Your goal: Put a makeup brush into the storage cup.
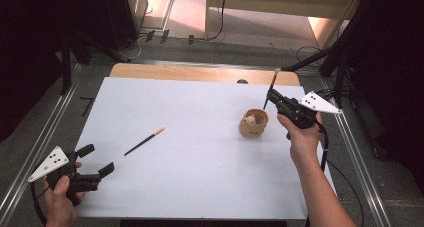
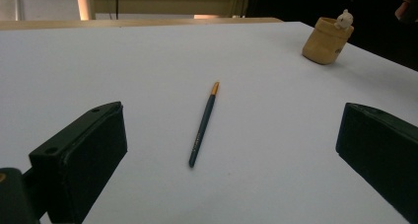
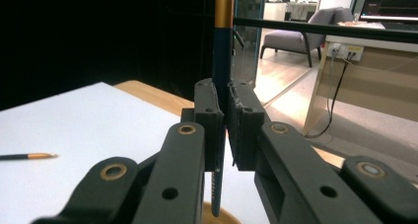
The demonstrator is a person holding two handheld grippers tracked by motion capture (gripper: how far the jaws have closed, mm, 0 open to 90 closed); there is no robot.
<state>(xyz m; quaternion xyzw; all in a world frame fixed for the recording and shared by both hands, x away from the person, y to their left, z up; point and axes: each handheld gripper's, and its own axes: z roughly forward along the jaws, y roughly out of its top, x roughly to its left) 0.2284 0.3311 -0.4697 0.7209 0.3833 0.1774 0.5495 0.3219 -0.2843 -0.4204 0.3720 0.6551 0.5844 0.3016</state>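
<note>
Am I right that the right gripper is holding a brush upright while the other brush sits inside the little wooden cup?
Not quite. The right gripper does hold a brush upright, but the other brush lies flat on the white table, apart from the wooden cup. The high view shows it.

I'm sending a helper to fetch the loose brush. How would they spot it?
Look at the white sheet covering the table. Left of the small wooden cup, a thin dark brush lies flat on the bare sheet. Unlike the other brush, clamped upright in the right gripper, nothing touches it.
</note>
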